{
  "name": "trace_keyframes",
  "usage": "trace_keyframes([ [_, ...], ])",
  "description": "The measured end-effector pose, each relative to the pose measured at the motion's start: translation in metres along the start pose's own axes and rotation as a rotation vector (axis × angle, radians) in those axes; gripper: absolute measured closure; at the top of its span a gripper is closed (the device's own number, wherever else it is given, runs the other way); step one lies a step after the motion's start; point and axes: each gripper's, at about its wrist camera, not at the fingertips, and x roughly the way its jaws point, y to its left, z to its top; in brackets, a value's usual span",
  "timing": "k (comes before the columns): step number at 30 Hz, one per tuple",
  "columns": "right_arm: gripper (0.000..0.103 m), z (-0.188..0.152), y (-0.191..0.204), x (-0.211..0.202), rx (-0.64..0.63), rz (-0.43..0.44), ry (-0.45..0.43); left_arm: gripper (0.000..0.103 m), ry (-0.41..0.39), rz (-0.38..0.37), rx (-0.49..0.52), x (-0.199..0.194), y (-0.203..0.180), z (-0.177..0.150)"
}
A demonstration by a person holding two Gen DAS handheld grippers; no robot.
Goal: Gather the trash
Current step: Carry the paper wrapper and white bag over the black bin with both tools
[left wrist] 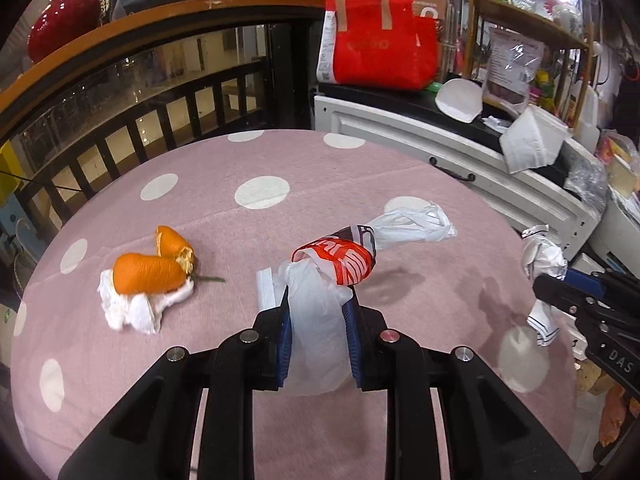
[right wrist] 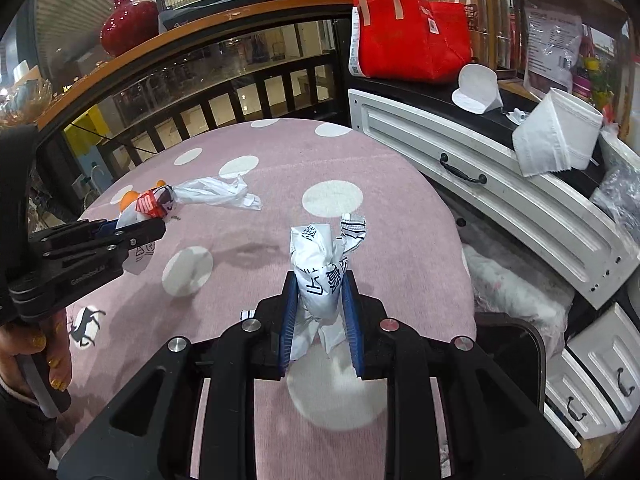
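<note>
A: What was the largest surface, and what lay on it?

B: A round table (left wrist: 280,420) under a pink cloth with white polka dots. Behind it stood a red tote bag (left wrist: 384,48) with tan handles; its label was too small to read.

A: Which markings were legible?

B: "DAS" on the right gripper (left wrist: 540,280) body in the left wrist view. The lettering on the left gripper (right wrist: 160,228) body in the right wrist view was not clearly legible.

A: State of the left gripper?

B: Its blue ribbed pads were clamped on a thin white plastic bag (left wrist: 320,320) with a red printed band; the bag's twisted tail extended forward beyond the fingertips.

A: And the right gripper?

B: Its pads were closed on a crumpled white paper wrapper (right wrist: 316,280) with black printed characters, which stood up between the fingers.

A: Remaining trash?

B: Orange peel (left wrist: 148,272), dimpled and curled, lay on a crumpled white tissue (left wrist: 132,308), well left of the left gripper.
</note>
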Motion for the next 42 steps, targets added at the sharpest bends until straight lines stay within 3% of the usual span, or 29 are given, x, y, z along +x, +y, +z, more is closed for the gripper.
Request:
trace_keyframes([
  [11, 0.080, -0.040, -0.014, -0.043, 0.012, -0.023, -0.029, 0.080, -0.023, -0.044, 0.016, -0.036, -0.034, -0.038],
  [26, 0.080, -0.086, -0.067, -0.091, 0.099, -0.093, -0.047, 0.080, -0.034, -0.104, 0.032, -0.061, -0.081, -0.066],
  [36, 0.080, -0.120, -0.114, -0.094, 0.183, -0.215, -0.011, 0.080, -0.019, -0.170, 0.051, -0.062, -0.115, -0.075],
  [42, 0.080, -0.137, -0.152, -0.077, 0.253, -0.282, 0.057, 0.080, -0.004, -0.224, 0.080, -0.062, -0.145, -0.080],
])
